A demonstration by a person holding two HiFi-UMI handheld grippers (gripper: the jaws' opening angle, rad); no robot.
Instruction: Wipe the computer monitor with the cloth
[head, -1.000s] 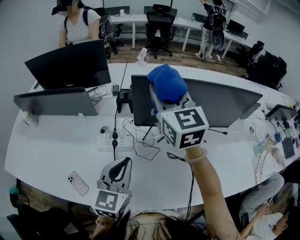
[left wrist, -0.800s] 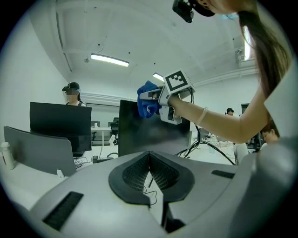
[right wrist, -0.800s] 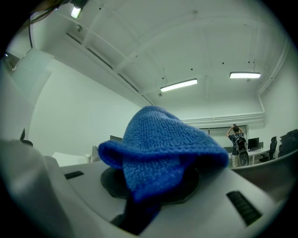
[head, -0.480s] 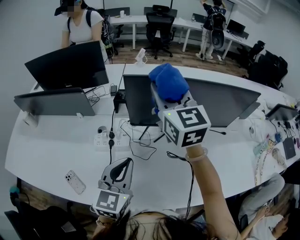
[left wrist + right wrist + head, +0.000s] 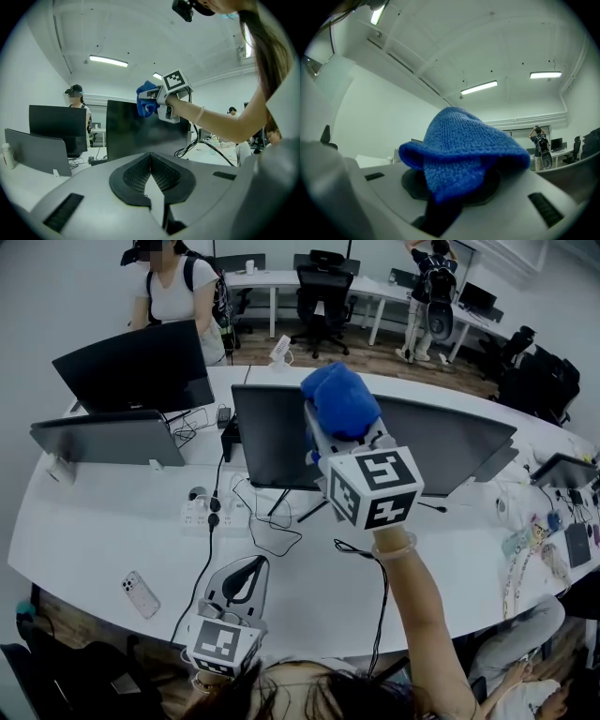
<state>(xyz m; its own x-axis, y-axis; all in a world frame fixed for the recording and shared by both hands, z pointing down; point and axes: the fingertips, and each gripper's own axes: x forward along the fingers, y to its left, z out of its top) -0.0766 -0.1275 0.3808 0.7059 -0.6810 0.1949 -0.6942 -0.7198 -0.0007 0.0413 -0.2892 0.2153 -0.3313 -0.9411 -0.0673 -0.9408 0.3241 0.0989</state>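
Right gripper view: right gripper jaws clamped on cloth, bunched forward as a pad. Head view: cloth at monitor top edge, probably to start wiping. Left gripper jaws together, empty, idle by desk front edge.

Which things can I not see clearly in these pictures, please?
1. Whether the cloth touches the monitor: in the head view, the cloth and the right gripper cover the contact.
2. The right gripper's jaw tips: in the right gripper view, the cloth wraps them.
3. Dirt on the monitor: too dark in the head and left gripper views.
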